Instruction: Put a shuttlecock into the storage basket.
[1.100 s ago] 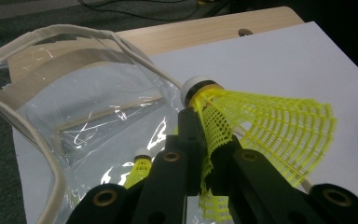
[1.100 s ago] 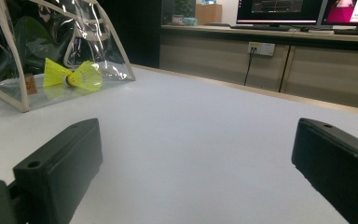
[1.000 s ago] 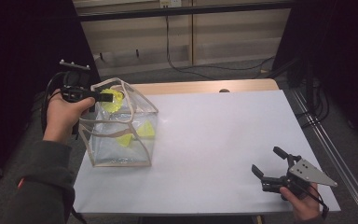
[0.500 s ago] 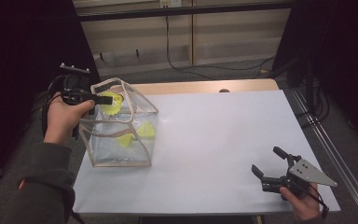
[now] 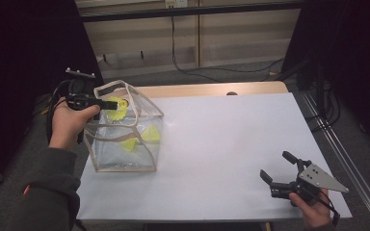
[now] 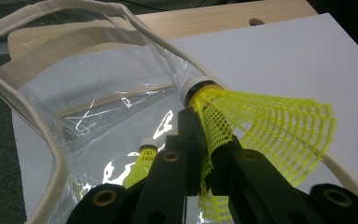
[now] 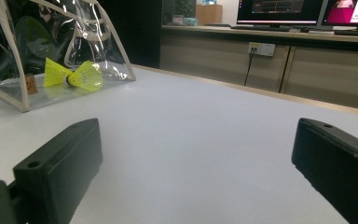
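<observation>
Slightly raised since before, the left gripper clenches a yellow shuttlecock over the clear pouch's mouth. Its cork tip points down into the opening. Right gripper rests released.

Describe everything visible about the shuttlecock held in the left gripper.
The shuttlecock has a bright yellow plastic mesh skirt and a white-rimmed rounded cork end. The left gripper is shut on the skirt, pinching and crumpling it. It is held at the open top of the clear bag, cork pointing inward, above two more yellow shuttlecocks lying on the bag's floor.
</observation>
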The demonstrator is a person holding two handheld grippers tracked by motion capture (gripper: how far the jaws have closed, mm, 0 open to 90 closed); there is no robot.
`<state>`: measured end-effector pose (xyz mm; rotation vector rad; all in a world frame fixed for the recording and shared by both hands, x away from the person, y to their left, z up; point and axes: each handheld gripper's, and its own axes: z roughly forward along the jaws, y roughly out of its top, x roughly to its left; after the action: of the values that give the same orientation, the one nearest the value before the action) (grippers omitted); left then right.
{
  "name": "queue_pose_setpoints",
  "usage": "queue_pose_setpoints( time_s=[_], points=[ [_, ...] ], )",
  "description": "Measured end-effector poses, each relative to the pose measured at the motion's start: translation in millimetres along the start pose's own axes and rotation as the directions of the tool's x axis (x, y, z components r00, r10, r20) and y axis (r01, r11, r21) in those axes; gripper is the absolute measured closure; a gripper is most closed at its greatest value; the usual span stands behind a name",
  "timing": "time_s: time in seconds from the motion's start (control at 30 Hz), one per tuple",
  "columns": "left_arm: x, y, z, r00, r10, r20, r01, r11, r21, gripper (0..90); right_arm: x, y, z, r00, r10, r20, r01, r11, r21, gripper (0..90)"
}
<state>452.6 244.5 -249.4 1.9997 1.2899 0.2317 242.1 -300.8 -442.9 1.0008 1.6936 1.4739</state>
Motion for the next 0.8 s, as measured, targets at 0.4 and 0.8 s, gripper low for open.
queue_pose_setpoints(
  time_s=[0.4, 0.8],
  points=[
    [4.2, -3.6, 5.1, 1.0, -0.006, -0.008, 0.006, 1.0, 0.003, 86.9, -0.1, -0.1, 0.3, 1.0, -0.001, -0.001, 0.001, 1.0, 0.0, 1.5],
    [5.3, -6.8, 11.3, 0.9999, -0.011, -0.007, 0.011, 0.9998, 0.014, 86.5, 0.0, 0.0, 0.3, 1.0, -0.002, -0.002, 0.002, 1.0, -0.001, 1.5]
  ],
)
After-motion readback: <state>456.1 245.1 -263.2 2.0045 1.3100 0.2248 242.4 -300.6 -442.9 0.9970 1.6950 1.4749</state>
